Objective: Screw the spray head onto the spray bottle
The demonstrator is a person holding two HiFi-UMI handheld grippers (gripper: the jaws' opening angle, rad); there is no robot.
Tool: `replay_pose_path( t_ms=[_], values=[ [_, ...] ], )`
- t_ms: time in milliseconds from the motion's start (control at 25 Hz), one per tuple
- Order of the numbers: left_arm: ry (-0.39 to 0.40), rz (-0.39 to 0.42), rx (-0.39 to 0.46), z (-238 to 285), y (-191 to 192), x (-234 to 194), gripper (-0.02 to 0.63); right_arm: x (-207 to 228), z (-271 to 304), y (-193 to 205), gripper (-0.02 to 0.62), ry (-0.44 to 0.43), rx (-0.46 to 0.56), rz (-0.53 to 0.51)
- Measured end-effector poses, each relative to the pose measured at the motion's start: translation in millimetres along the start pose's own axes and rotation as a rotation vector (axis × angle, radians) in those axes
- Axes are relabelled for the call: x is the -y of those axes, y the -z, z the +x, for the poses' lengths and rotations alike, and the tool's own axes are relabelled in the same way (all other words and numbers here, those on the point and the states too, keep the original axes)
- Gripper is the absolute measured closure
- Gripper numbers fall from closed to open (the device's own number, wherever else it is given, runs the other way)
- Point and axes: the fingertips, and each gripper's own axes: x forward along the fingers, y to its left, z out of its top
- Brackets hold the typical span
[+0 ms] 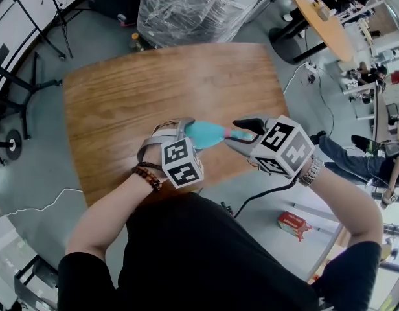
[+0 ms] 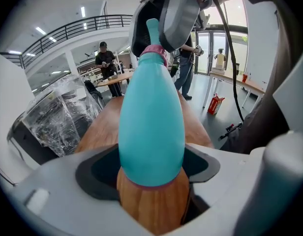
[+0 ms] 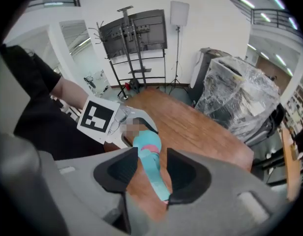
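Held above the near edge of the wooden table (image 1: 154, 89), a smooth teal, teardrop-shaped spray bottle (image 1: 205, 135) is clamped at its broad base by the left gripper (image 2: 151, 168). Its slim teal spray head (image 2: 152, 31), ringed by a pink collar (image 2: 155, 52), is flanked by the right gripper's (image 3: 151, 173) parted jaws, not squeezed.

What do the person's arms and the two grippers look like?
The left gripper and right gripper are grey plastic with black pads. Each carries a white cube printed with black square markers. A black cable runs from the right one. The person wears short black sleeves, a brown bead bracelet on the left wrist and a metal watch on the right.
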Motion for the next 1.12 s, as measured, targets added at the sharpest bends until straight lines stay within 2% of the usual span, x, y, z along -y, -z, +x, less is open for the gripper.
replay_pose_path(
  t_ms=[240,320,480,600,840,960,1120],
  values=[
    [-0.003,0.016,0.016,-4,0,-4,0.199,-11,-4,1,0.429,0.017,-0.01,-0.315],
    [-0.001,0.021,0.015,-4,-1,-4,0.199,-10,-2,4,0.485,0.032,-0.01,-0.389],
    [-0.006,0.038,-0.005,-4,2,-4,0.199,-12,-2,7,0.492,0.068,-0.039,-0.511],
    [-0.011,0.057,-0.031,-2,7,-4,0.199,-15,-1,7,0.494,0.118,-0.081,-0.667],
    [0.006,0.096,-0.064,-1,10,2,0.199,-23,4,15,0.495,0.25,-0.211,-1.101],
    [0.02,0.097,-0.068,-1,9,5,0.199,-27,4,15,0.495,0.298,-0.253,-1.246],
    [0.044,0.094,-0.073,-2,8,6,0.199,-35,5,9,0.495,0.352,-0.239,-1.383]
  ],
)
